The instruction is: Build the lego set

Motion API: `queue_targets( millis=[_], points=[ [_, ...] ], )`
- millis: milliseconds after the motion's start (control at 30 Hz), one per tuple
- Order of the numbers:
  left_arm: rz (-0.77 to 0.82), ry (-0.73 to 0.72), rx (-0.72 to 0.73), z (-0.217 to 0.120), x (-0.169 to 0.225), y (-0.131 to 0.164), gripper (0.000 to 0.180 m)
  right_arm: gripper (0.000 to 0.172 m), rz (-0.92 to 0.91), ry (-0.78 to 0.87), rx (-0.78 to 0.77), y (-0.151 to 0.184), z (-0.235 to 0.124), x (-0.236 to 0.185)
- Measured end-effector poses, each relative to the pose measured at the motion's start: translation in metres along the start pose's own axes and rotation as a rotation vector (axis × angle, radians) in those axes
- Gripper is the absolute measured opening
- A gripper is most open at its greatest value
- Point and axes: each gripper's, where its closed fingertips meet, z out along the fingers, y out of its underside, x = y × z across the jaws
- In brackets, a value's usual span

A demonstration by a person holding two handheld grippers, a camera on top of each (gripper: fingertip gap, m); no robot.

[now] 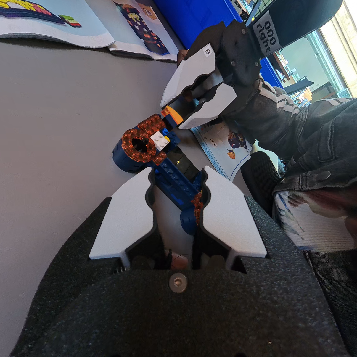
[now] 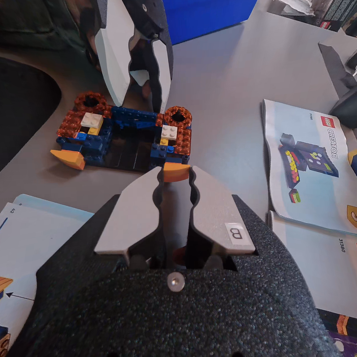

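Note:
A dark blue brick model point(image 2: 125, 139) with two clear orange rings, white and yellow bricks and a black floor rests on the grey table point(image 2: 222, 96). My left gripper point(image 1: 176, 170) is shut on the model's blue back wall point(image 1: 173, 179), and both pads touch it. The right wrist view shows this gripper point(image 2: 141, 105) coming down between the rings. My right gripper point(image 2: 175, 168) is shut on an orange curved brick point(image 2: 175, 172) at the model's near right corner. That gripper point(image 1: 172, 116) and the brick point(image 1: 171, 112) also show in the left wrist view. A matching orange brick point(image 2: 69, 157) sits on the near left corner.
Open instruction booklets lie to the right point(image 2: 305, 160) and near left point(image 2: 38, 231) of the model. A blue box point(image 2: 202, 17) stands behind. A dark round object point(image 2: 23, 106) lies at the left edge. A person's dark sleeve point(image 1: 289, 135) is behind the right gripper. The tips of one gripper are about 7 cm away from the tips of the other.

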Motion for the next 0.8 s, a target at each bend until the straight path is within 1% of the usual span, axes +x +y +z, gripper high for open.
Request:
queue_targets(
  millis=[300, 600, 800],
  points=[
    [0.002, 0.003, -0.014, 0.001, 0.0008, 0.0023, 0.042, 0.024, -0.019, 0.006, -0.07, 0.0092, 0.0044, -0.0006],
    [0.021, -0.008, -0.028, 0.0025, 0.0012, 0.0044, 0.04, 0.024, -0.023, 0.025, -0.069, 0.0082, 0.0054, 0.0002],
    [0.039, -0.025, -0.034, 0.0029, 0.0007, 0.0054, 0.043, 0.024, -0.003, 0.008, -0.069, 0.0074, 0.0063, -0.0018]
  ],
)
